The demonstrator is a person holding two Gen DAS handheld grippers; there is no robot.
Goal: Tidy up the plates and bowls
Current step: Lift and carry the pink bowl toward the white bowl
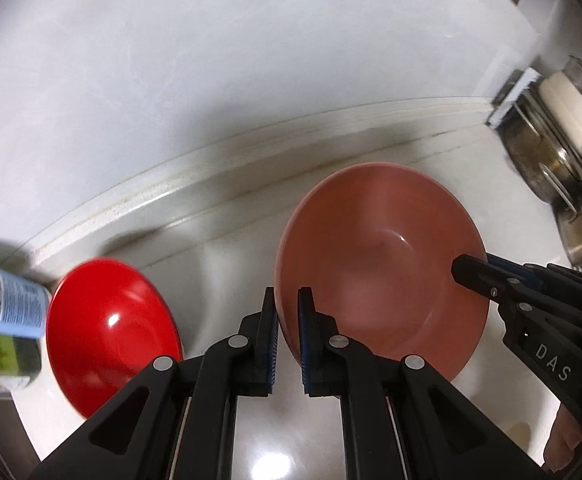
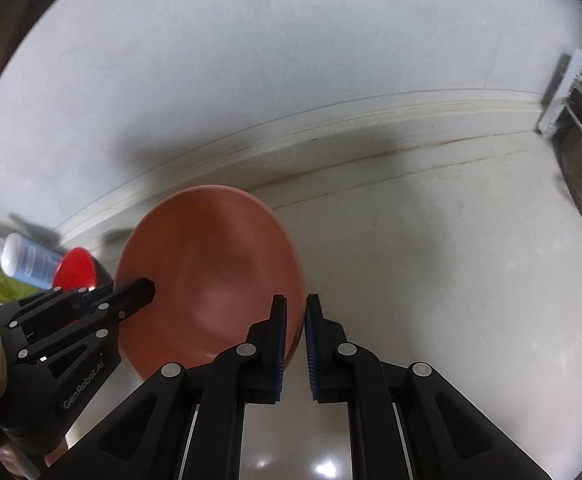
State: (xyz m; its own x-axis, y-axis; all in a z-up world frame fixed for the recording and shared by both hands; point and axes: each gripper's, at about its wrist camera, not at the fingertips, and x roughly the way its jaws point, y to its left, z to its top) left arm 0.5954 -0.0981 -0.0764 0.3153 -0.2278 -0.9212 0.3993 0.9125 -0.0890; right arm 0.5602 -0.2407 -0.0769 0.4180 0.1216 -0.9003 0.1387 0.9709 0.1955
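White counter (image 1: pixel 227 240) below, both grippers, left gripper (image 1: pixel 288 320) and right gripper (image 2: pixel 295 328), clamp opposite rims of the stiff, slick-looking pink bowl (image 1: pixel 383 264); probably breakable.

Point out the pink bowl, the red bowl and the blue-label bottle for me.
pink bowl (image 1: pixel 383 264): left wrist view, inner wall.
red bowl (image 1: pixel 111 328): left wrist view, inside bottom.
bottle (image 2: pixel 31 262): right wrist view, blue label.

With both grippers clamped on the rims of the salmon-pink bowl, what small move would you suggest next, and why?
Probably carry the salmon-pink bowl leftward over the glossy red bowl to nest it: the left gripper and right gripper pinch opposite rims.
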